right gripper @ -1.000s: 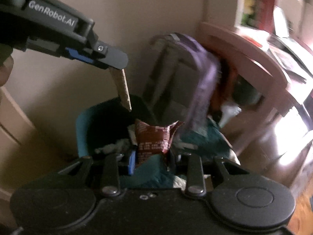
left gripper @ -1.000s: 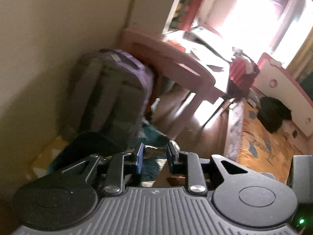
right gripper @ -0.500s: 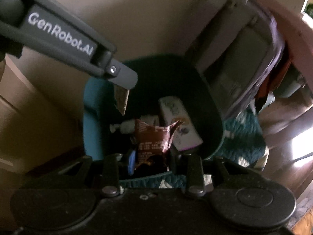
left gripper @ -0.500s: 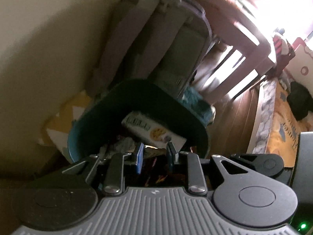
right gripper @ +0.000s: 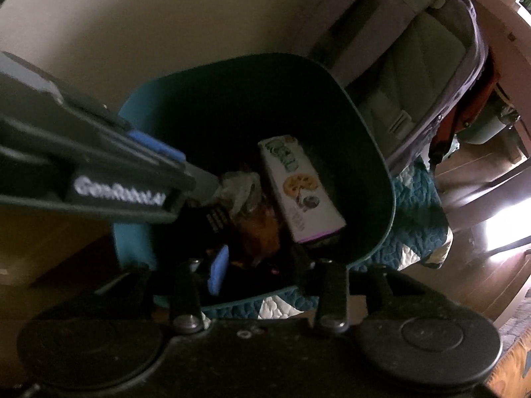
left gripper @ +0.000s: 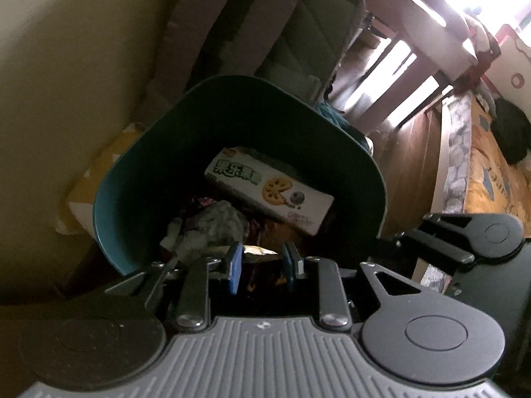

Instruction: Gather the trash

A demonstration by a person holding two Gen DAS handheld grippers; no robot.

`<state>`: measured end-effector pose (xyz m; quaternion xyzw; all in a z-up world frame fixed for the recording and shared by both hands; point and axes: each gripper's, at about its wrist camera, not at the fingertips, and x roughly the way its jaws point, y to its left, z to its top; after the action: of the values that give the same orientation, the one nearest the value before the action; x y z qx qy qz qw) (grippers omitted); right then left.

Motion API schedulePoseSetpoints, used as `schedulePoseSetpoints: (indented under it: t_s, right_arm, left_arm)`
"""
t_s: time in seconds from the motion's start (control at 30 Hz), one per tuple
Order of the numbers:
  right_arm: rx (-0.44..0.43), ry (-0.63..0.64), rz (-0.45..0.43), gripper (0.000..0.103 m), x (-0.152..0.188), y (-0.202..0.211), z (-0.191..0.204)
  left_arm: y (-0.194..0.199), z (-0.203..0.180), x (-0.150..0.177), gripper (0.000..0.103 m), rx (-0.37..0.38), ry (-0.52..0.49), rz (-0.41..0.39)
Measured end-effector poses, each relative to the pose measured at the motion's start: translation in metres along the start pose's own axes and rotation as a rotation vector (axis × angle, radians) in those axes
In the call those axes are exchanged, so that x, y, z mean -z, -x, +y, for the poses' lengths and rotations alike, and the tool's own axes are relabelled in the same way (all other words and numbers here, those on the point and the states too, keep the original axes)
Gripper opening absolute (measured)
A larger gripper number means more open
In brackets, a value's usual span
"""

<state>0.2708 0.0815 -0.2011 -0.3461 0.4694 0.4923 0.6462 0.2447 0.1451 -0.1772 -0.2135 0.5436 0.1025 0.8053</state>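
Observation:
A teal trash bin point(left gripper: 109, 179) point(right gripper: 375, 152) stands on the floor against the wall. Inside lie a white biscuit box point(left gripper: 268, 195) point(right gripper: 298, 182), crumpled grey-white paper point(left gripper: 212, 222) point(right gripper: 239, 185) and dark wrappers. My left gripper point(left gripper: 262, 262) hangs over the bin's near rim, its jaws a narrow gap apart, with a yellowish wrapper point(left gripper: 255, 249) showing between the tips. It reaches in from the left in the right wrist view point(right gripper: 199, 182). My right gripper point(right gripper: 259, 262) is over the bin with its jaws spread wide and nothing between them.
A grey and purple backpack point(left gripper: 298, 33) point(right gripper: 415, 53) leans on the wall behind the bin. A teal quilted mat point(right gripper: 421, 219) lies under the bin. A pink table point(left gripper: 424, 16) and a bed point(left gripper: 491, 172) lie to the right over wooden floor.
Both grippers have moved down over the bin. The right gripper has opened, and the red-brown wrapper it held is gone from its jaws. The left gripper's brown piece is no longer seen hanging.

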Motion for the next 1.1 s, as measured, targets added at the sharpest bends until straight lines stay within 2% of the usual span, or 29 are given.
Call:
schedulePoseSetpoints:
  t_s: [0.17, 0.27, 0.3, 0.33, 0.4, 0.57, 0.63, 0.77, 0.87, 0.97, 1.1]
  right_arm:
    - [0.005, -0.063, -0.036, 0.044, 0.006, 0.021, 0.002]
    - [0.008, -0.118, -0.076, 0.047, 0.012, 0.041, 0.003]
    - [0.007, -0.140, -0.092, 0.048, 0.015, 0.049, 0.003]
    - [0.006, -0.165, -0.109, 0.050, 0.019, 0.056, 0.003]
    - [0.004, -0.209, -0.142, 0.052, 0.026, 0.072, 0.003]
    - [0.008, -0.281, -0.235, 0.054, 0.042, 0.111, 0.007]
    - [0.004, -0.287, -0.271, 0.059, 0.046, 0.128, 0.012]
    - [-0.014, -0.311, -0.343, 0.065, 0.053, 0.158, 0.019]
    - [-0.033, -0.334, -0.390, 0.071, 0.058, 0.176, 0.023]
    - [-0.048, -0.338, -0.424, 0.077, 0.063, 0.192, 0.033]
    - [-0.064, -0.351, -0.482, 0.089, 0.070, 0.212, 0.045]
  left_arm:
    - [0.018, -0.005, 0.002, 0.026, 0.011, -0.071, -0.042]
    - [0.038, -0.007, 0.004, 0.032, 0.014, -0.109, -0.080]
    - [0.046, -0.007, 0.005, 0.037, 0.021, -0.119, -0.092]
    - [0.053, -0.006, 0.007, 0.047, 0.023, -0.127, -0.102]
    - [0.069, -0.006, 0.010, 0.059, 0.017, -0.151, -0.139]
    - [0.108, -0.004, 0.020, 0.061, 0.020, -0.198, -0.207]
    - [0.123, -0.002, 0.025, 0.069, 0.024, -0.201, -0.234]
    - [0.150, -0.002, 0.036, 0.070, 0.025, -0.207, -0.291]
    - [0.168, -0.003, 0.047, 0.070, 0.032, -0.216, -0.329]
    - [0.184, -0.003, 0.059, 0.079, 0.042, -0.220, -0.353]
    - [0.199, 0.000, 0.075, 0.079, 0.045, -0.220, -0.372]
